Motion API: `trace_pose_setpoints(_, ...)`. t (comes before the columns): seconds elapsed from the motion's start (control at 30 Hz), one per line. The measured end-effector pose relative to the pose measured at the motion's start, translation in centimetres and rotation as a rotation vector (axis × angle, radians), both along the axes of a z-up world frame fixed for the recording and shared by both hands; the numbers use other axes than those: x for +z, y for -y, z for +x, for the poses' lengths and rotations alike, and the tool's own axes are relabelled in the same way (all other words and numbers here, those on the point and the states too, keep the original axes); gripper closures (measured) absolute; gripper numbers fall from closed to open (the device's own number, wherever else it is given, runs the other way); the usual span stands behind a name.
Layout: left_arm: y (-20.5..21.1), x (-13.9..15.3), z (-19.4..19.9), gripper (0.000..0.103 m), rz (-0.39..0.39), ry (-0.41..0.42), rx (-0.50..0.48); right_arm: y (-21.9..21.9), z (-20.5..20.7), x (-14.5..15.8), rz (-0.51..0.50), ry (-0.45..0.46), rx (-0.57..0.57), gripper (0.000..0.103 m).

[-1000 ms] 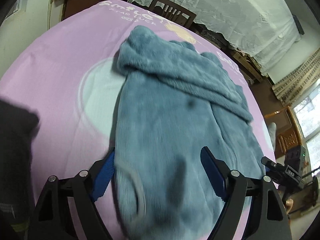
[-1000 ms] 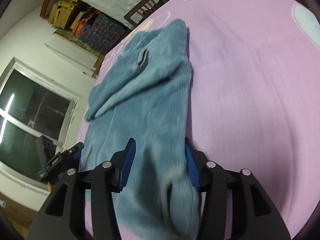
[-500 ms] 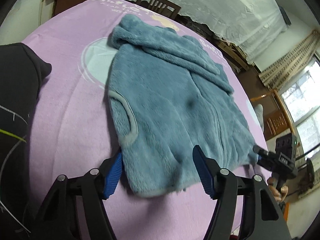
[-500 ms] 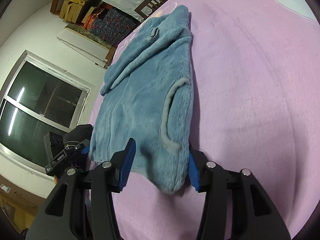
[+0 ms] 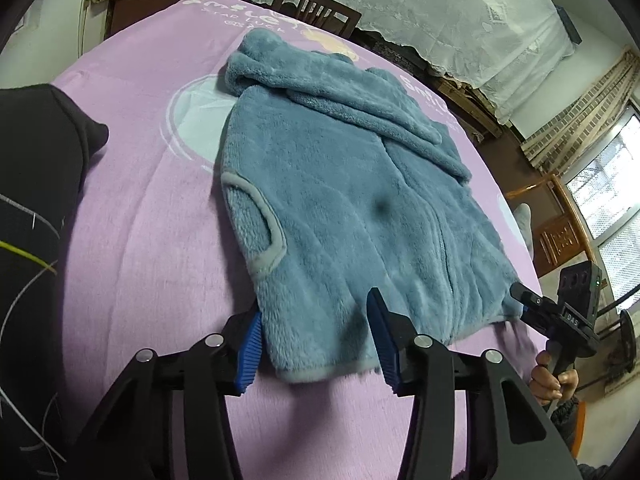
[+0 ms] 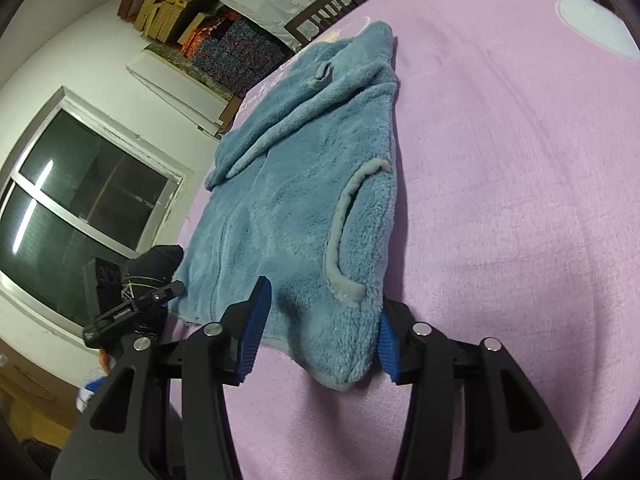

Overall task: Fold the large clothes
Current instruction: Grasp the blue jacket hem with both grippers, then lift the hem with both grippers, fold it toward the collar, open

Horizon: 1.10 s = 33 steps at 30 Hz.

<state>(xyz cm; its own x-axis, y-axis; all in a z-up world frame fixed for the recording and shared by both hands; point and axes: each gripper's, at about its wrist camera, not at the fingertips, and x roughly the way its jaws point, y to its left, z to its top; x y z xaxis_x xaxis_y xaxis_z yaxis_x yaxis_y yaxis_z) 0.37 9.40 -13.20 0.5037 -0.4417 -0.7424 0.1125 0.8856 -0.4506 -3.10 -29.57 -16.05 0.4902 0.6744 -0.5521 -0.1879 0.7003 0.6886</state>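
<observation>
Blue fleece zip jacket point(image 5: 344, 216) lies flat on the pink plush bed cover point(image 5: 160, 248), hood end far, hem near, grey-trimmed pocket slits point(image 5: 264, 236) showing on each side. One sleeve point(image 5: 360, 112) is folded diagonally across the upper chest.

Left gripper point(image 5: 316, 340): jaws have just been closing, now half-width, straddling the near hem corner. Fleece sits between the blue ribbed pads point(image 5: 248, 344); left pad touches the fabric edge, right pad looks just clear of it. Can't tell if it's actually clamped.

Right gripper point(image 6: 320, 332): also half-width, straddling the other hem corner just below the pocket trim point(image 6: 340, 248). Fabric fills the gap and bulges forward between both pads, so it reads as pinched.

Each gripper shows in the other's view at the far hem corner, a hand point(image 5: 552, 380) on the handle. Dark sleeve point(image 5: 36, 200) at the left edge. Outward: wooden chair point(image 5: 316, 8) past the hood, white lace curtain point(image 5: 440, 12), dark window point(image 6: 68, 216).
</observation>
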Motion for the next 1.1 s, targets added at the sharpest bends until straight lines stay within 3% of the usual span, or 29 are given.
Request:
trace_pose_setpoints(0.27,0.9,0.1,0.8,0.056,0.034,0.014,0.016,0.0,0.2,-0.1,0.007,-0.019,-0.023,0.056)
trace_pose_setpoints(0.37,1.1,0.0,0.5,0.07,0.063,0.022,0.025,0.0,0.4,-0.1,0.003,-0.031,-0.031,0.059)
trace_pose_setpoints(0.43,0.9,0.0,0.4,0.08,0.062,0.018,0.03,-0.1,0.3,0.0,-0.034,-0.031,-0.039,0.069)
trace_pose_setpoints(0.5,0.5,-0.1,0.5,0.083,0.05,0.012,0.041,-0.4,0.2,0.2,-0.097,-0.02,-0.045,0.076)
trace_pose_setpoints(0.63,-0.2,0.1,0.6,0.087,0.017,0.004,0.062,-0.9,0.0,0.3,-0.14,-0.005,-0.048,0.081)
trace_pose_setpoints(0.77,-0.3,1.0,0.9,0.088,0.011,0.016,0.066,-0.4,0.4,0.1,-0.086,-0.034,-0.05,0.086)
trace_pose_setpoints(1.1,0.2,4.5,2.9,0.088,0.029,0.082,0.082,0.6,2.6,1.8,0.021,-0.021,-0.044,0.087)
